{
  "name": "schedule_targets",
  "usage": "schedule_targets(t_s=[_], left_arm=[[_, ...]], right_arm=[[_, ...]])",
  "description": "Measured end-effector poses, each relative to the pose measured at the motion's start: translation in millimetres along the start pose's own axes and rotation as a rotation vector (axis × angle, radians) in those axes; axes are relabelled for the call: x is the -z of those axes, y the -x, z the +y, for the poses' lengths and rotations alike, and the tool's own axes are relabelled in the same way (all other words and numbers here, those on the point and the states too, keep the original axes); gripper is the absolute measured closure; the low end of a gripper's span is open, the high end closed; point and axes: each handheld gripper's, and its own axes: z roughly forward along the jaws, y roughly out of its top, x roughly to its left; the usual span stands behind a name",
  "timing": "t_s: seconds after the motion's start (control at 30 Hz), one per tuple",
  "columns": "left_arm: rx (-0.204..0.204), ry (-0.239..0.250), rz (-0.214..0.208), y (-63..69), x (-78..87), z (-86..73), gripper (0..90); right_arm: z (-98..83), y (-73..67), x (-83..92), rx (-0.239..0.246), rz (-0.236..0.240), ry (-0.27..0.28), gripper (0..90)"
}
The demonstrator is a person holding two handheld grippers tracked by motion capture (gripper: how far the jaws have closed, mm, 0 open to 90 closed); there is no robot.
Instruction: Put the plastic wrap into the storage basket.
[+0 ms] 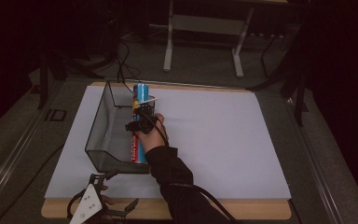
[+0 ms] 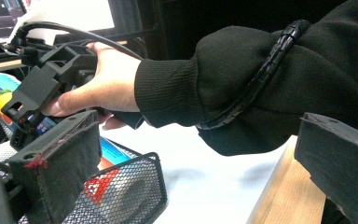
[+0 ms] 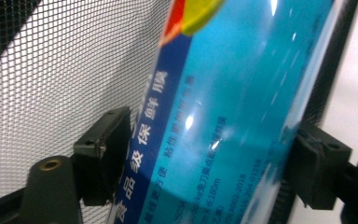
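White worktop (image 1: pixel 214 140) carries a black mesh basket (image 1: pixel 103 126) near its left edge; a long blue box of cling film (image 1: pixel 139 121) stands tilted inside against the basket's right wall. Right gripper (image 1: pixel 142 122) is clamped across the box, so this looks like placing or pulling it; next move needs clearance over the rim. Left gripper (image 1: pixel 103 205) idles at the front-left corner, jaws apart, holding nothing.

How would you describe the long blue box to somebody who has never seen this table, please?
On the white table cover a black mesh basket stands at the left. The long blue box lies along the basket's right wall, clamped in the right gripper. Its bright blue and red print is the scene's sole colour.
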Motion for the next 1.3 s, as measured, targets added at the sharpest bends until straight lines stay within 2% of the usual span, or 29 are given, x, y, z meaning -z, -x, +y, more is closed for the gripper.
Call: schedule_targets(t_s=[0.03,0.1,0.23,0.37,0.43,0.47,0.6,0.7,0.9,1.13,1.2,1.3], left_arm=[[-0.001,0.000,0.000,-0.1,0.0,0.0,1.2],[-0.001,-0.002,0.000,-0.2,-0.1,-0.1,1.2],[-0.004,-0.005,-0.003,0.6,-1.0,-0.3,1.2],[-0.003,-0.006,-0.003,0.4,-1.1,-0.6,1.2],[-0.004,-0.008,-0.002,0.2,-1.4,-0.6,1.2],[-0.004,-0.008,-0.004,0.3,-1.5,-0.6,1.2],[-0.004,-0.007,-0.005,0.5,-1.4,-0.8,1.2],[0.000,-0.013,-0.015,0.6,-2.3,-1.2,1.2],[0.001,-0.016,-0.019,0.9,-2.9,-1.5,1.2],[-0.001,-0.023,-0.023,1.2,-3.9,-2.0,1.2],[-0.003,-0.028,-0.026,1.2,-4.6,-2.5,1.2],[0.000,-0.026,-0.024,0.9,-4.4,-2.6,1.2]], right_arm=[[0.1,-0.9,0.8,0.014,-0.013,-0.001,21.6],[0.0,0.7,5.3,0.022,-0.010,0.018,20.7],[3.0,6.0,13.8,0.006,0.023,0.031,18.6],[7.2,8.9,25.2,0.016,0.065,0.045,12.7],[9.0,11.0,30.4,0.020,0.073,0.052,13.1],[9.7,12.4,33.1,0.019,0.094,0.055,13.1],[11.6,15.7,43.5,0.068,0.114,0.066,14.5],[12.1,16.3,52.9,0.103,0.103,0.085,14.6],[10.6,23.7,69.3,0.143,0.118,0.102,13.7],[3.8,41.0,82.2,0.149,0.110,0.118,13.8],[0.9,48.1,86.2,0.139,0.121,0.102,14.3],[-3.2,54.8,90.0,0.147,0.107,0.106,14.7]])
